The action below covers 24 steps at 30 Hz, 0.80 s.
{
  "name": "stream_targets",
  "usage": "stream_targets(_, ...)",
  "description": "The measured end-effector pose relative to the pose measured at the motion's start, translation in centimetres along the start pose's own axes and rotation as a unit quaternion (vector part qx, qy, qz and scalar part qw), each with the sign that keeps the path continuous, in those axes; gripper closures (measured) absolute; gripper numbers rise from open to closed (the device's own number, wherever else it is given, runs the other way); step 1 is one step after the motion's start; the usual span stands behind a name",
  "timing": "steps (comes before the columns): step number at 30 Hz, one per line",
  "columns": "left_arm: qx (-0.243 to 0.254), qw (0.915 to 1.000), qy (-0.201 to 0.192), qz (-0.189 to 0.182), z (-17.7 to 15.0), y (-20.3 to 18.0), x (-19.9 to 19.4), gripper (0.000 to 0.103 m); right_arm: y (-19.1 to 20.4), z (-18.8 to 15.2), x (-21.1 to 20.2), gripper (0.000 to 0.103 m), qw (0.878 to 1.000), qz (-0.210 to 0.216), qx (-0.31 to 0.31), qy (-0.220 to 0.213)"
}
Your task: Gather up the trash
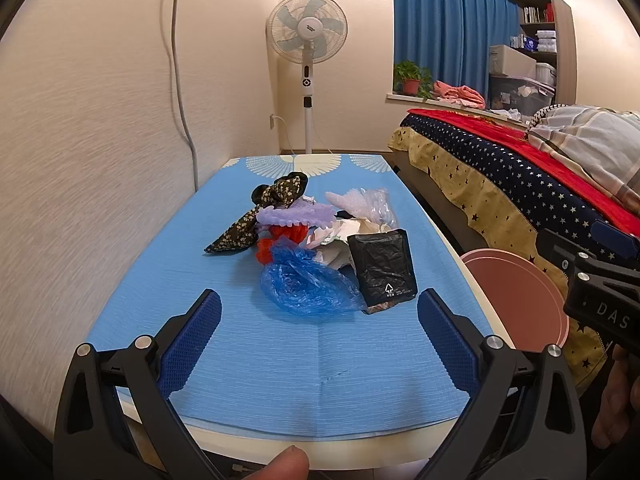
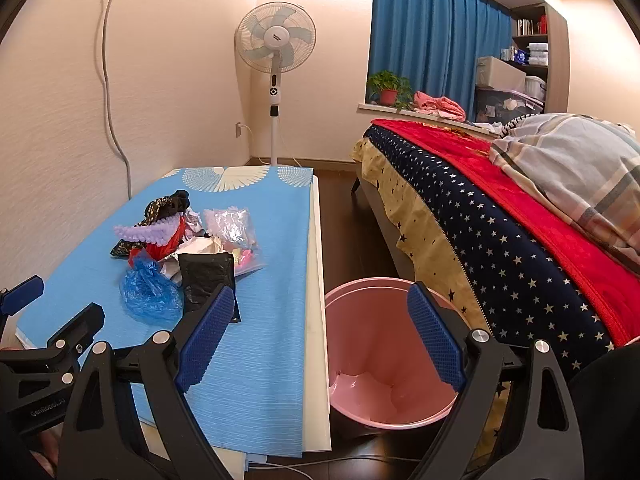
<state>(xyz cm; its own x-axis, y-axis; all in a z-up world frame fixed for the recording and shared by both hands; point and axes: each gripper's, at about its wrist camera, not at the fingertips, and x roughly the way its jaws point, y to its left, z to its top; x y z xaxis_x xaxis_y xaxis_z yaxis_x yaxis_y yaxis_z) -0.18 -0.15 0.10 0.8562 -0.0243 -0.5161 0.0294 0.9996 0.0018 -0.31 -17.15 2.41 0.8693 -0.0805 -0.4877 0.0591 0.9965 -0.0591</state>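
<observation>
Presently both tongs, left gripper [image 1: 319, 334] and right gripper [image 2: 320, 332], gape wide, holding nothing; trash pile [image 1: 320, 244] lies ahead of left, pink bin [image 2: 384, 360] beneath right

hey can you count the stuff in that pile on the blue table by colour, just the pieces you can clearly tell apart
Blue: 1, crumpled blue plastic bag
Black: 1, black pouch
Dark floral: 1, floral fabric piece
Purple: 1, purple scalloped piece
Red: 1, red scrap
Clear: 1, clear plastic bag
White: crumpled paper, count unclear
Total: 6 distinct pieces, plus the paper
</observation>
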Motion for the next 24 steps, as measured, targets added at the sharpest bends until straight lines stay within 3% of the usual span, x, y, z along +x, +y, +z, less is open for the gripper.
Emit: stream_targets(24,-0.025,0.9996,0.010,-0.008,-0.12,0.28,0.04,0.008,0.21,-0.01,-0.06,0.016,1.000,0.001,-0.001,-0.001)
